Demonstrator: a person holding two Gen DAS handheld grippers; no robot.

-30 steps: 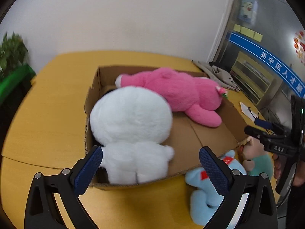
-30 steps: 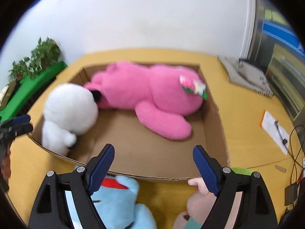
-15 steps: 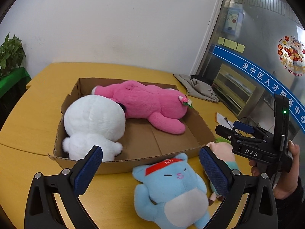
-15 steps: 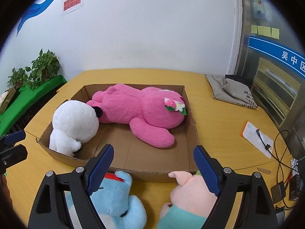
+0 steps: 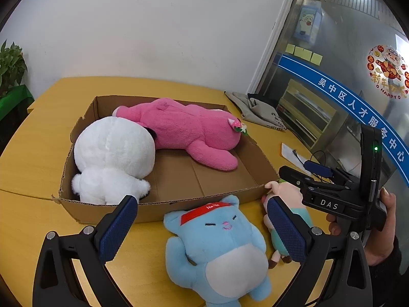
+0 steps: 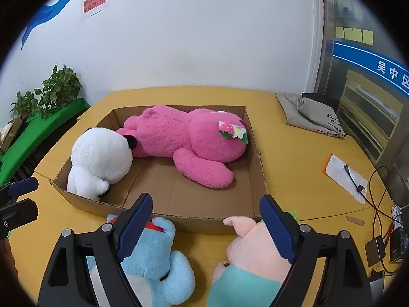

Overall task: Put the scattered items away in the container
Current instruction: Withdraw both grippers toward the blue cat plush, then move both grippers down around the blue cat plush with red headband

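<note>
A shallow cardboard box (image 5: 225,194) (image 6: 253,153) lies on the yellow table and holds a white plush (image 5: 115,156) (image 6: 99,161) at its left and a pink plush bear (image 5: 189,130) (image 6: 184,138) along its back. Outside its near wall lie a blue plush cat (image 5: 222,245) (image 6: 153,258) and a small pink pig plush in a teal top (image 5: 283,204) (image 6: 253,255). My left gripper (image 5: 202,227) stands open above the blue cat, touching nothing. My right gripper (image 6: 207,227) is open too, hovering over both loose toys; its body appears in the left wrist view (image 5: 332,194), held by a hand.
A grey cloth bag (image 6: 309,115) lies at the table's far right. A white card with a cable (image 6: 345,176), wires and a black adapter (image 6: 375,250) lie near the right edge. Potted plants (image 6: 53,89) stand on a green ledge to the left.
Both grippers have drawn back from the box and risen a little, so the blue cat and the pig now show in front of them. The jaws stayed open.
</note>
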